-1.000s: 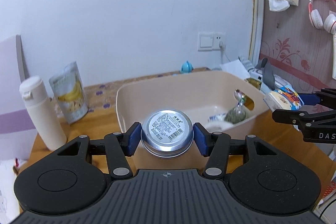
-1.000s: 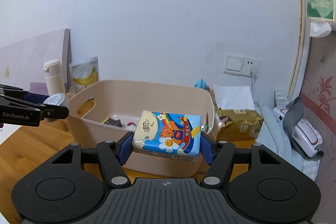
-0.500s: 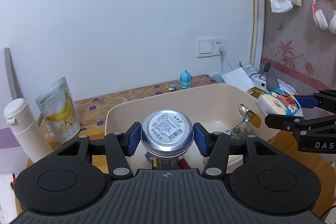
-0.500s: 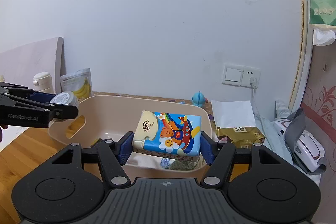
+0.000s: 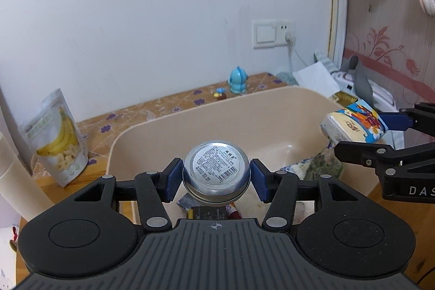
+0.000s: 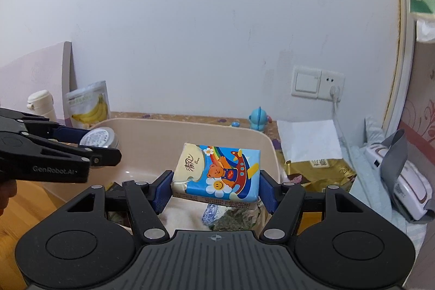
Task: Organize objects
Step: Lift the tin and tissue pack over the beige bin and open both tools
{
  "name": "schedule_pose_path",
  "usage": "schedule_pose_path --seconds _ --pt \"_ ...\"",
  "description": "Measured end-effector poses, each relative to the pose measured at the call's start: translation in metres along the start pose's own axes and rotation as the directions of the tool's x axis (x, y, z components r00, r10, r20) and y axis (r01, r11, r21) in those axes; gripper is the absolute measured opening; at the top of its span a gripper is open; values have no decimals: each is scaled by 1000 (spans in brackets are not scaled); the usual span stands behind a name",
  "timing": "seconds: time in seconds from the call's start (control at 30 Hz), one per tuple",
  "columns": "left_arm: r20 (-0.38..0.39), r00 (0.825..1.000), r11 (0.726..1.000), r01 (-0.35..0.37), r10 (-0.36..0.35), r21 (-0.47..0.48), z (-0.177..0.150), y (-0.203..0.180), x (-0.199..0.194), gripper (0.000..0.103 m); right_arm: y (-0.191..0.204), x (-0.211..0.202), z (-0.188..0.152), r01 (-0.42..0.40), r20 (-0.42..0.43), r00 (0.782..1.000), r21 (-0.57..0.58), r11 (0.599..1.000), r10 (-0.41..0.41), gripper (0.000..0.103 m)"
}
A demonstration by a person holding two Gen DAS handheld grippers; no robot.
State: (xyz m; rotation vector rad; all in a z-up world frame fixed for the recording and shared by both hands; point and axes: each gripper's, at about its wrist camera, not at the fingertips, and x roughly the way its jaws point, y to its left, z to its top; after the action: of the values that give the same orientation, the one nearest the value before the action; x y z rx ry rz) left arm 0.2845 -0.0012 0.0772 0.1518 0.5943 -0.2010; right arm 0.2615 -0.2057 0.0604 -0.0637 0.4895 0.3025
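Note:
My left gripper (image 5: 216, 177) is shut on a round silver tin (image 5: 216, 170) with a barcode label, held above the near left part of a beige plastic bin (image 5: 206, 113). My right gripper (image 6: 216, 185) is shut on a colourful tissue pack (image 6: 223, 171) with a bear print, held above the bin's right end (image 6: 269, 143). The tin (image 6: 100, 137) and the left gripper (image 6: 89, 147) show in the right wrist view; the tissue pack (image 5: 353, 125) shows in the left wrist view. Inside the bin lie a dark packet (image 5: 206, 212) and a greenish bag (image 5: 322, 167).
A banana chips pouch (image 5: 55, 137) and a cream bottle (image 5: 13, 181) stand left of the bin. A blue toy figure (image 5: 238, 79) sits by the wall. White paper (image 6: 308, 140), a gold bag (image 6: 318, 170) and a white device (image 6: 399, 181) lie to the right.
Both grippers have risen and moved forward over the bin, each still holding its object. More of the bin's inside shows now.

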Motion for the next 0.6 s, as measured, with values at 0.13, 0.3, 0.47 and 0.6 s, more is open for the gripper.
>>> schedule_pose_path --seconds 0.13,0.3,0.47,0.6 --pt "-35 999 1000 3 -3 3 0 2 14 55 1 14 0 -8 -31 999 -11 1000 7 63" --pt "-55 998 1000 6 -5 29 1 2 23 55 7 31 1 -10 -83 997 -53 999 6 63" --pt "-85 996 999 18 -14 39 -1 5 32 55 13 45 1 -20 -127 992 -72 997 11 63" --pt "-116 993 999 27 -22 38 -5 7 40 55 18 53 0 -27 -157 988 -91 996 13 63"
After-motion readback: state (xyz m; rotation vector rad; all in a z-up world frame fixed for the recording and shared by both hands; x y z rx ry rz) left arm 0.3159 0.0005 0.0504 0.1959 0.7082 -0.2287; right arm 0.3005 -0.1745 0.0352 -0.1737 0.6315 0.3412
